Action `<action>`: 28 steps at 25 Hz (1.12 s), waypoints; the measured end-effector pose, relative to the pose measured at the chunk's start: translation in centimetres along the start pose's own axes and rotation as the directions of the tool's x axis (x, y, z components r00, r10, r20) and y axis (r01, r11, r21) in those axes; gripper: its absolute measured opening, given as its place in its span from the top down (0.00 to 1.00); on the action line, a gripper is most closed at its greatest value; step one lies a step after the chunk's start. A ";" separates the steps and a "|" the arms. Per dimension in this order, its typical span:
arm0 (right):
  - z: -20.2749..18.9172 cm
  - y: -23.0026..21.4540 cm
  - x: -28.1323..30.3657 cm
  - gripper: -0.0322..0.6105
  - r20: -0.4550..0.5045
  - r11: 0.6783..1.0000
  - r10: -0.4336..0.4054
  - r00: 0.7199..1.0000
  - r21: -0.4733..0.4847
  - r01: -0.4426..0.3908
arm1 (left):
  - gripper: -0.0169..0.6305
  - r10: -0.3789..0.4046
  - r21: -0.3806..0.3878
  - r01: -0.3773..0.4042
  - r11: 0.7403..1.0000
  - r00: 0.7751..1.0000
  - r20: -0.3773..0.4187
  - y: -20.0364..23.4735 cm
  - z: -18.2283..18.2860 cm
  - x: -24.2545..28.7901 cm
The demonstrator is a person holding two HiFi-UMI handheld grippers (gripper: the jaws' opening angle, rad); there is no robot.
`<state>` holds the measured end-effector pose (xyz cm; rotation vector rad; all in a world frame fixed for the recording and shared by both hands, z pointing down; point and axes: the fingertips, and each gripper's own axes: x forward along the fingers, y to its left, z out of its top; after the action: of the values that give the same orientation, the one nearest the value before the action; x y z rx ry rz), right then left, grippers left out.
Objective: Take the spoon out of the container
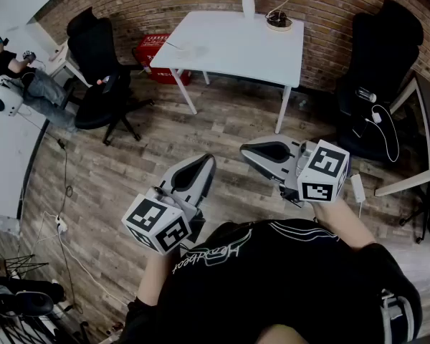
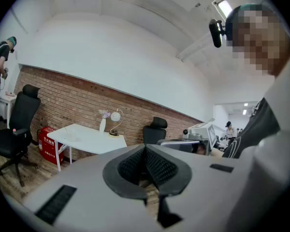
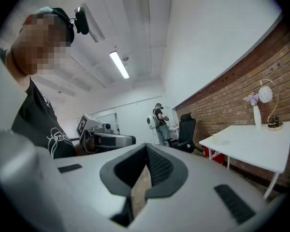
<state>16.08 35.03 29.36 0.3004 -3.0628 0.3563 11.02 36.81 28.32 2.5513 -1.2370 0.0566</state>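
I see no spoon in any view. A small pale, see-through object (image 1: 180, 49) sits on the left part of the white table (image 1: 236, 45); I cannot tell what it is. My left gripper (image 1: 201, 165) is held low in front of my chest, far from the table, shut with nothing between its pads. The right gripper (image 1: 254, 149) hangs beside it at the same height, also shut and empty. In the left gripper view the dark ribbed pads (image 2: 154, 166) meet. The right gripper view shows its pads (image 3: 157, 168) touching at the tips.
A white vase (image 1: 248, 4) and a round lamp (image 1: 278, 20) stand at the table's far edge. A red box (image 1: 154, 56) lies under its left end. Black office chairs (image 1: 100, 56) (image 1: 380, 56) flank it. A person (image 1: 14, 77) stands far left. Wooden floor (image 1: 201, 127) lies between me and the table.
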 end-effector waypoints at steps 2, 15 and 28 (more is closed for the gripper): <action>-0.1 -0.4 -0.3 0.95 0.000 1.000 -0.001 1.000 0.011 0.001 | 0.96 0.002 -0.005 -0.002 1.000 1.000 -0.004 0.0 -0.1 0.4; -0.5 -1.4 0.5 0.95 0.015 0.999 0.024 1.000 0.022 -0.024 | 0.96 0.008 -0.017 -0.008 1.000 1.000 -0.007 1.3 -0.2 1.1; 0.6 -9.2 6.2 0.95 -0.001 1.000 -0.007 1.000 0.025 0.007 | 0.96 0.027 -0.046 -0.026 0.999 0.999 0.019 10.1 1.8 4.6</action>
<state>11.84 24.91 31.24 0.3121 -3.0576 0.3950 5.93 26.90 29.94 2.5026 -1.2641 0.0095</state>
